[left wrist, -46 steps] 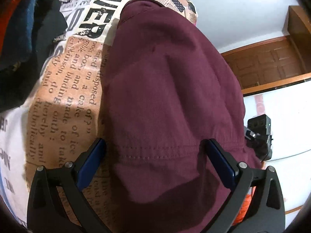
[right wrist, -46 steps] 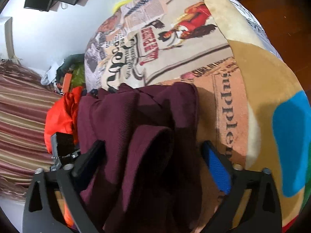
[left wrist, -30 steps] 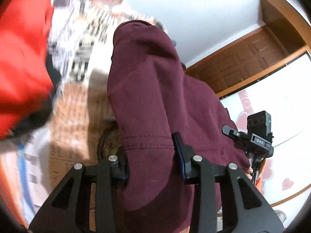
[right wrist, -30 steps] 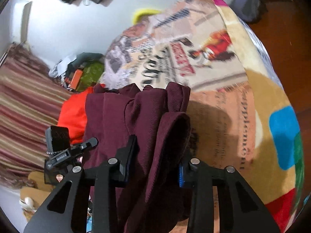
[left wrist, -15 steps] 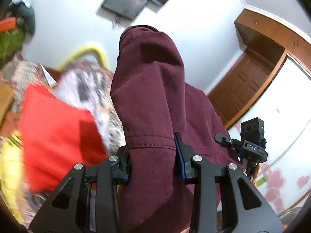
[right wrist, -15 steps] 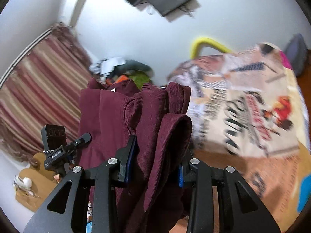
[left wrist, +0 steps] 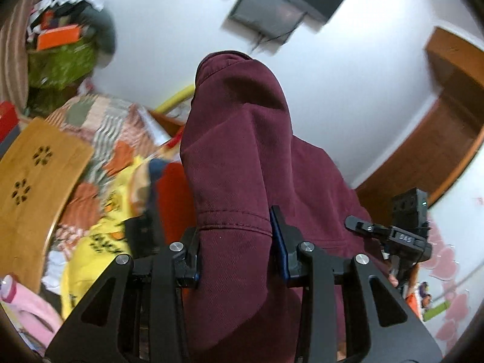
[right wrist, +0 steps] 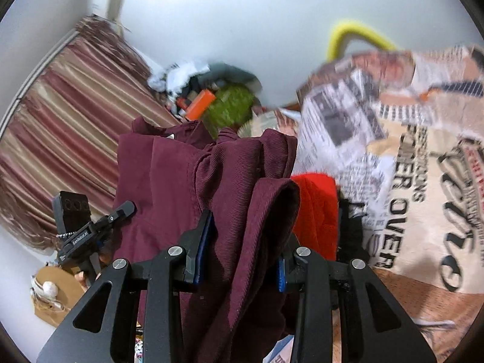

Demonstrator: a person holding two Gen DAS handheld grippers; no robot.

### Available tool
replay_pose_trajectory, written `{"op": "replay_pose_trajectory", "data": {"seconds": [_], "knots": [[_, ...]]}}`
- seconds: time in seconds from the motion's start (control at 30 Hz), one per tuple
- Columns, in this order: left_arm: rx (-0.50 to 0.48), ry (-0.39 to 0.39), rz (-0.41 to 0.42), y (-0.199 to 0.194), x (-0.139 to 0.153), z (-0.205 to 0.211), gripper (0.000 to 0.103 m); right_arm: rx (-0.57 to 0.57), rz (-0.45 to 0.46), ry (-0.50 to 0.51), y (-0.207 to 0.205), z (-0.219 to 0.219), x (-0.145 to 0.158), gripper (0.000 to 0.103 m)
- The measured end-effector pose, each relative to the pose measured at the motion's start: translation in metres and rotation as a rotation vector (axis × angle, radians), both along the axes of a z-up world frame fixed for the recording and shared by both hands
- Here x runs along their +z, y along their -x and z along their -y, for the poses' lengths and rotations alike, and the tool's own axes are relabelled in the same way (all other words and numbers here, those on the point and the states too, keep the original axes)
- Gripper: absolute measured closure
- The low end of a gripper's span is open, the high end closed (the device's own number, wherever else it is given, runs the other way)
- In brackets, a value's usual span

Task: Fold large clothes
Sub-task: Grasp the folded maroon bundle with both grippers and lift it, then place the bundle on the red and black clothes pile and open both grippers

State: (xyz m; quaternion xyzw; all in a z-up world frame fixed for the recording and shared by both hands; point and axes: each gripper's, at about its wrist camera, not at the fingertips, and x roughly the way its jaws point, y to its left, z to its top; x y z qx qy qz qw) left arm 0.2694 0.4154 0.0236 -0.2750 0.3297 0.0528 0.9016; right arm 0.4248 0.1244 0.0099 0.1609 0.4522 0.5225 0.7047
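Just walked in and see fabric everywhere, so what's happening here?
A person is holding a claw in each hand, and both are clamped on the same maroon garment. The left claw pinches a stitched hem; the right claw grips a bunched fold. The garment is lifted up, above the bed's newspaper-print blanket, where a red garment lies. It isn't folded yet. Both views are tilted toward the wall and partly blurred, so the cluttered room behind is hard to read.
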Motion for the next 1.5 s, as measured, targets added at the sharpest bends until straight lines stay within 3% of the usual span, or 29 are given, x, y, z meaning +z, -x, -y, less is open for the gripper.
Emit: {"op": "replay_pose_trajectory", "data": {"seconds": [0.17,0.27,0.37,0.43,0.53,0.67,0.77,0.9,1.17,1.37,1.5], "knots": [[0.045,-0.058,-0.107,-0.017,-0.044,-0.029,0.057,0.006,-0.06,0.09,-0.019,-0.039,-0.061,0.07],[0.039,-0.108,-0.135,-0.021,-0.051,-0.028,0.053,0.002,-0.085,0.074,-0.025,-0.042,-0.073,0.066],[0.034,-0.105,-0.141,-0.022,-0.046,-0.025,0.049,0.001,-0.101,0.083,-0.028,-0.034,-0.071,0.059],[0.052,-0.144,-0.152,-0.021,-0.04,-0.018,0.044,-0.007,-0.088,0.116,-0.025,-0.027,-0.064,0.057],[0.08,-0.252,-0.173,-0.019,-0.035,-0.001,0.044,-0.042,-0.008,0.182,-0.016,-0.014,-0.049,0.057],[0.108,-0.327,-0.175,-0.006,-0.018,0.022,0.044,-0.096,0.101,0.198,0.006,0.014,-0.019,0.057],[0.13,-0.373,-0.13,0.015,0.006,0.044,0.044,-0.118,0.178,0.179,0.026,0.031,0.006,0.057],[0.145,-0.45,-0.034,0.052,0.043,0.08,0.044,-0.16,0.345,0.131,0.074,0.058,0.054,0.057],[0.159,-0.58,0.205,0.141,0.107,0.173,0.043,-0.229,0.605,-0.06,0.18,0.11,0.131,0.057],[0.197,-0.689,0.371,0.208,0.123,0.246,0.043,-0.283,0.779,-0.146,0.257,0.133,0.153,0.057],[0.238,-0.752,0.447,0.242,0.119,0.284,0.041,-0.309,0.853,-0.169,0.293,0.141,0.149,0.057]]}}
